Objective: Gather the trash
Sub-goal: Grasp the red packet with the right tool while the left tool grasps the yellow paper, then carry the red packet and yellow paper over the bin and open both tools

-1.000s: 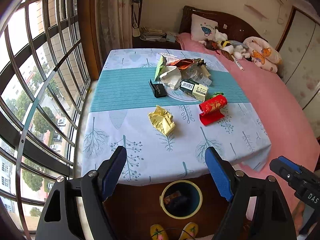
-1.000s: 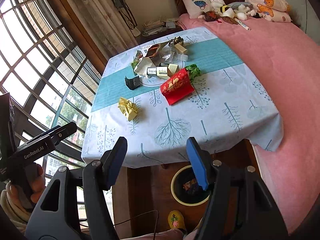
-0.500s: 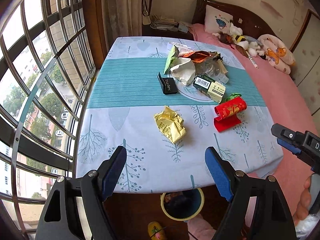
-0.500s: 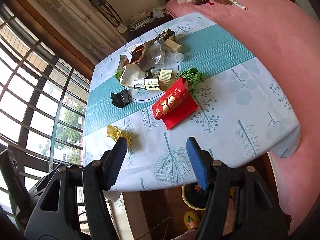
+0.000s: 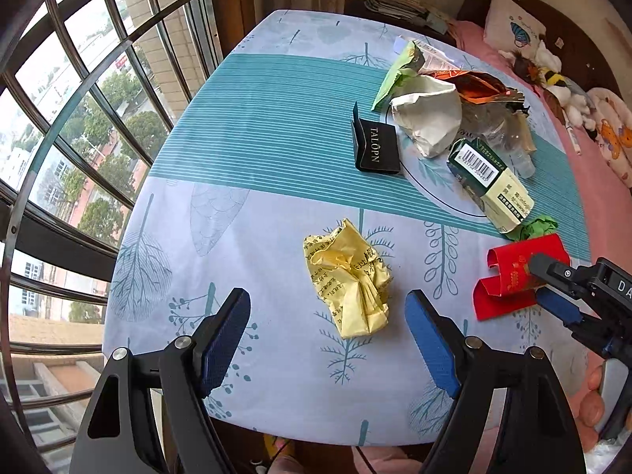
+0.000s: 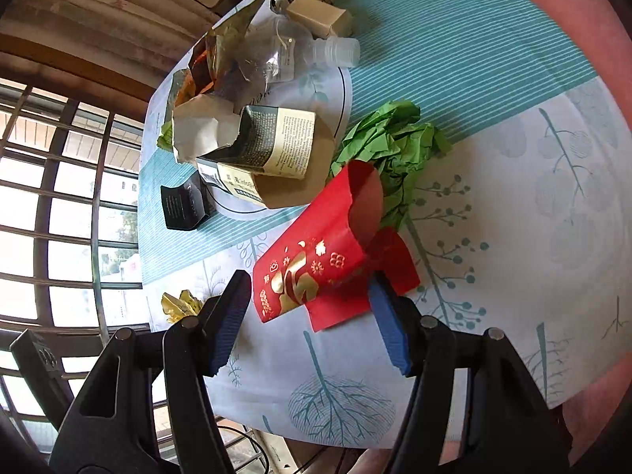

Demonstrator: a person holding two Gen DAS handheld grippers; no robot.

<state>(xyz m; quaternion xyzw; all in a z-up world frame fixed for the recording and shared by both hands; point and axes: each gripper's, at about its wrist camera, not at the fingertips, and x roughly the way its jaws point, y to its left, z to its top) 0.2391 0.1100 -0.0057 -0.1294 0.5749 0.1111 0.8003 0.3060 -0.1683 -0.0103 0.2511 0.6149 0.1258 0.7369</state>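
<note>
My right hand-held gripper (image 6: 310, 322) has its jaws apart, straddling the near end of the red envelope (image 6: 316, 264) on the counter (image 6: 513, 197). The envelope is thin and bowed open, so I think the pads may only pinch the top flap, or drag the tablecloth (image 6: 454, 355) up with it. My left hand-held gripper (image 5: 328, 339) is spread too, just short of the crumpled yellow paper (image 5: 349, 280); closing from here would probably miss it. The green paper wad (image 6: 391, 146) touches the envelope and may be dragged along.
</note>
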